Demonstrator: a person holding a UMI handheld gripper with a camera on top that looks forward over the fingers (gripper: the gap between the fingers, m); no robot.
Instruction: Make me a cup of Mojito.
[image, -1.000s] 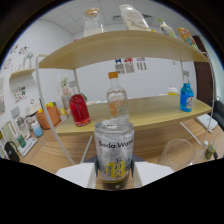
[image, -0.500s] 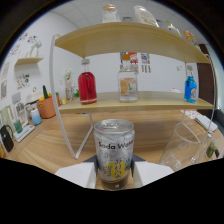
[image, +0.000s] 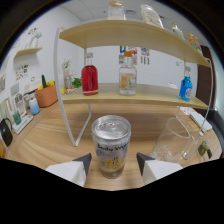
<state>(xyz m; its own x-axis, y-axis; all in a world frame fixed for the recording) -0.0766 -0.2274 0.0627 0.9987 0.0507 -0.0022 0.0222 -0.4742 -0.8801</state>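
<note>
A silver soda water can (image: 111, 145) with an unopened pull-tab top stands upright between my fingers. My gripper (image: 114, 161) is shut on it, a finger pressing each side of its lower half. An empty clear glass mug (image: 173, 141) stands on the wooden table just ahead and to the right of the can. On the lower shelf beyond stand a red-liquid bottle (image: 90, 77), a clear bottle with an orange cap (image: 128, 75) and a blue bottle (image: 186, 89).
A two-tier wooden shelf (image: 150, 96) on white legs spans the table ahead, with jars on its top board (image: 125, 31). An orange pot with a plant (image: 46, 95) and small items sit off to the left.
The can has stayed fixed between my fingers while the scene shifted: the shelf has risen in view and swung right, and the glass mug now shows more fully beside the can.
</note>
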